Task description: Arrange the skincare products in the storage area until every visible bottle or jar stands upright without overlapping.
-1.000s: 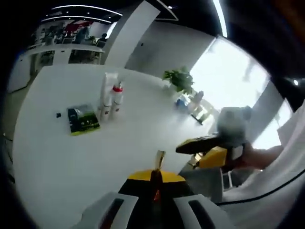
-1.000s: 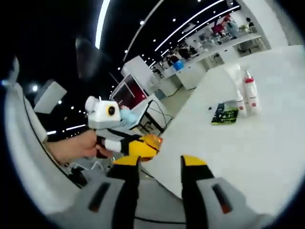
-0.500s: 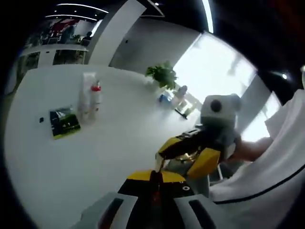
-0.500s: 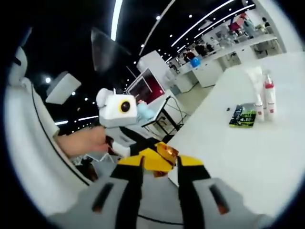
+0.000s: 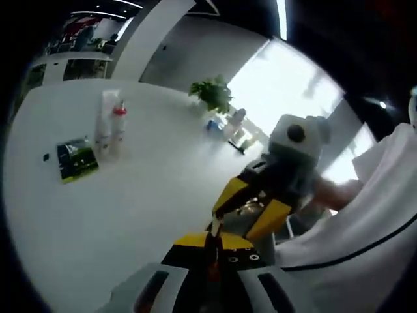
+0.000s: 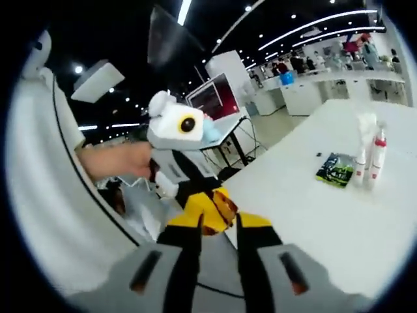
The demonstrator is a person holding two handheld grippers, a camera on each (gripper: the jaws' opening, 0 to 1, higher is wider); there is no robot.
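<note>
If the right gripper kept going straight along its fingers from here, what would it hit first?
Most likely the left gripper: its yellow-tipped fingers sit right ahead of the right gripper, between its fingertips. Depth is unclear in this fisheye view, so contact may already be near. The white table lies off to the side.

Count on the white bench (image 5: 130, 195): two upright containers side by side, one white tube (image 5: 104, 124) and one white bottle with a red cap (image 5: 119, 127); the same pair appears in the right gripper view. One flat dark packet with green print (image 5: 77, 159) lies just beside them, and one small dark item (image 5: 45, 157), too small to identify, sits near the packet. One potted plant (image 5: 212, 94) at the far edge; the small items near it are too blurred to count.
</note>
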